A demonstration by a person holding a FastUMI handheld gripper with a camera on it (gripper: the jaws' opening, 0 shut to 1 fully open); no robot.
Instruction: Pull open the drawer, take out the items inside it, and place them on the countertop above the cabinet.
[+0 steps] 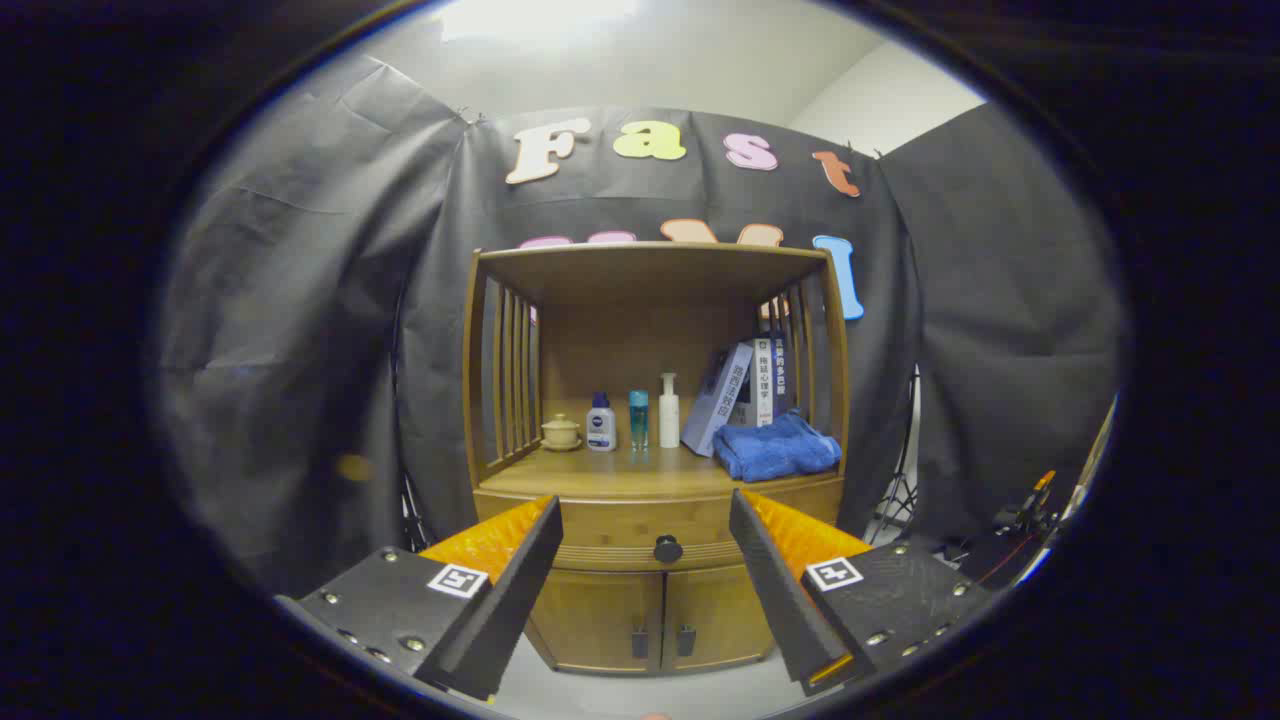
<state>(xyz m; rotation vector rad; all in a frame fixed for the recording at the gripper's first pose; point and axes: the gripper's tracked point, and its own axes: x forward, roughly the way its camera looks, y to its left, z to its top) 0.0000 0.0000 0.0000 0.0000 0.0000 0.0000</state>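
Note:
A wooden cabinet [655, 600] stands ahead against the booth's cloth wall. Its drawer [620, 522] is closed, with a round dark knob [667, 548] at the middle of its front. My gripper [645, 508] is open, held back from the cabinet with nothing between its fingers; the knob shows in the gap between the fingertips, some way beyond them. The countertop [620, 470] above the drawer carries a small lidded cup [561, 432], three small bottles [637, 418], leaning books [745, 388] and a folded blue towel [777, 448]. What lies inside the drawer is hidden.
Two lower cabinet doors [655, 625] with dark handles sit below the drawer. A slatted shelf frame [510, 370] with a roof board encloses the countertop. Stands and cables [1020, 525] are on the floor to the right of the cabinet.

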